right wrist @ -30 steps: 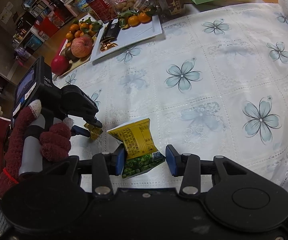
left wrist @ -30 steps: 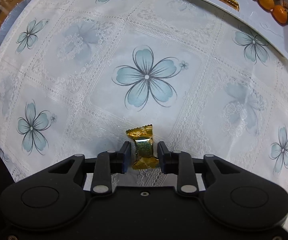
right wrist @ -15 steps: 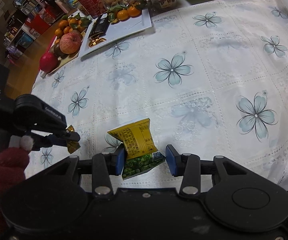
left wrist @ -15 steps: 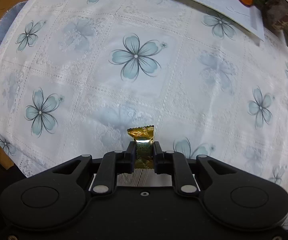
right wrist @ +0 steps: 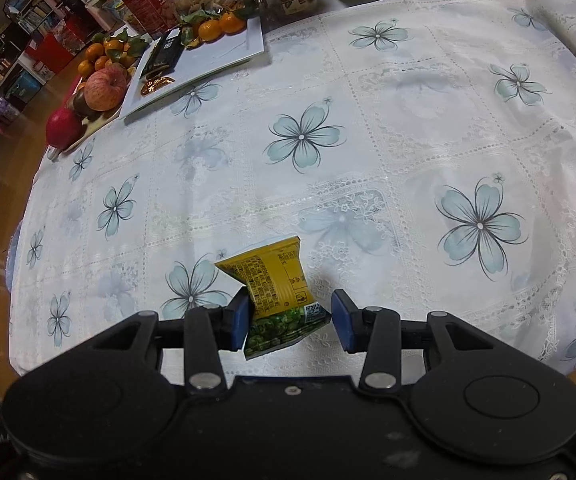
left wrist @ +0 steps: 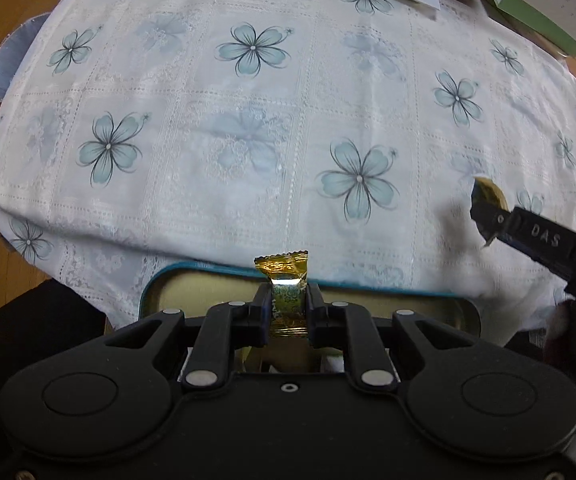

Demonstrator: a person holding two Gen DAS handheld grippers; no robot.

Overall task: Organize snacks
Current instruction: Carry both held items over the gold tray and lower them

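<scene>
My left gripper (left wrist: pixel 286 312) is shut on a small gold-wrapped candy (left wrist: pixel 284 280) and holds it over an open teal-rimmed tin (left wrist: pixel 155 284) at the table's near edge. My right gripper (right wrist: pixel 288 320) holds a yellow and green snack packet (right wrist: pixel 275 296) above the floral tablecloth; the packet leans against the left finger (right wrist: pixel 237 320), with a gap beside the right finger. The right gripper with its packet also shows at the right of the left wrist view (left wrist: pixel 488 208).
A white tray (right wrist: pixel 223 52) at the far left holds a dark packet, gold candies and tangerines. A fruit plate with an apple (right wrist: pixel 103 88) stands beside it. Jars and boxes line the far edge. A green box (left wrist: pixel 544 4) sits far right.
My left gripper closed on the gold candy, lifted it off the cloth and drew back to the tin at the table edge. My right gripper kept its packet, nearly still.
</scene>
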